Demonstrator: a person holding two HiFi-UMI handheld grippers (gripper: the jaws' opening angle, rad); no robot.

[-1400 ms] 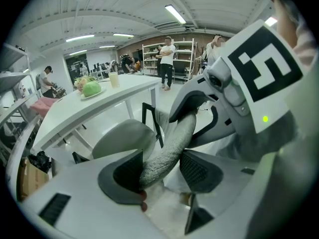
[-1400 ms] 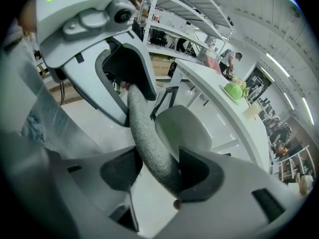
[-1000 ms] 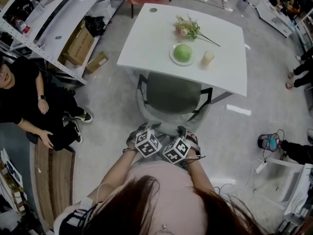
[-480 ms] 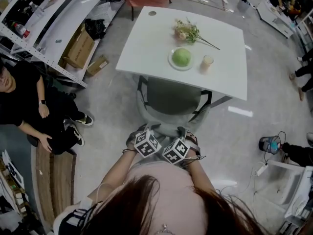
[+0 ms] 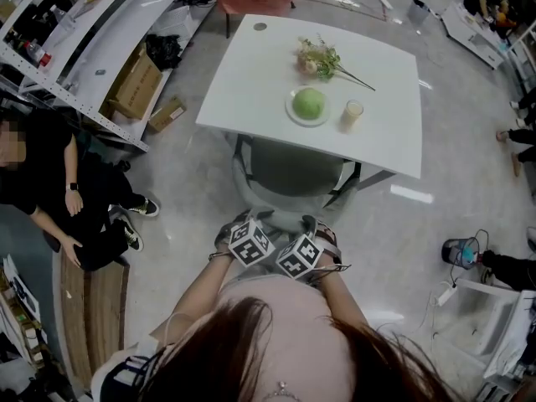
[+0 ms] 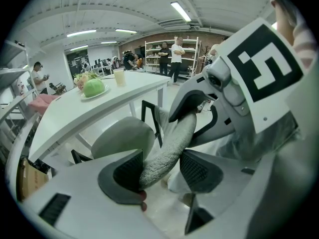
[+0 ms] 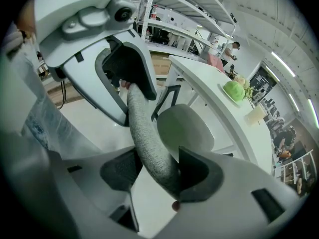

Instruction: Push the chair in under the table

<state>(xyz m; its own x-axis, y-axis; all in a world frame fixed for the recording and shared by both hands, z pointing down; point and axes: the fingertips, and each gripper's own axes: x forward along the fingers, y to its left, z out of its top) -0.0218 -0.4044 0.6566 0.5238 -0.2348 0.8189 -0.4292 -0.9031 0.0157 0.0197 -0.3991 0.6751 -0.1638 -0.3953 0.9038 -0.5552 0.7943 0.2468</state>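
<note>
The left hand-held gripper (image 6: 159,169) and the right hand-held gripper (image 7: 155,172) sit side by side. Each has its jaws clamped on the grey padded chair back (image 6: 172,138). Ahead of both, the chair (image 5: 289,170) stands with its seat partly beneath the white tabletop (image 5: 251,82). Farther ahead on the tabletop are a green round thing (image 5: 309,103), flowers (image 5: 318,55) and a cup (image 5: 353,111).

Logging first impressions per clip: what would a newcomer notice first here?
The left gripper and right gripper both clamp the chair's grey padded back rim, side by side. The seat sits partly beneath the white table, which carries a green ball on a plate, a flower sprig and a cup.
</note>
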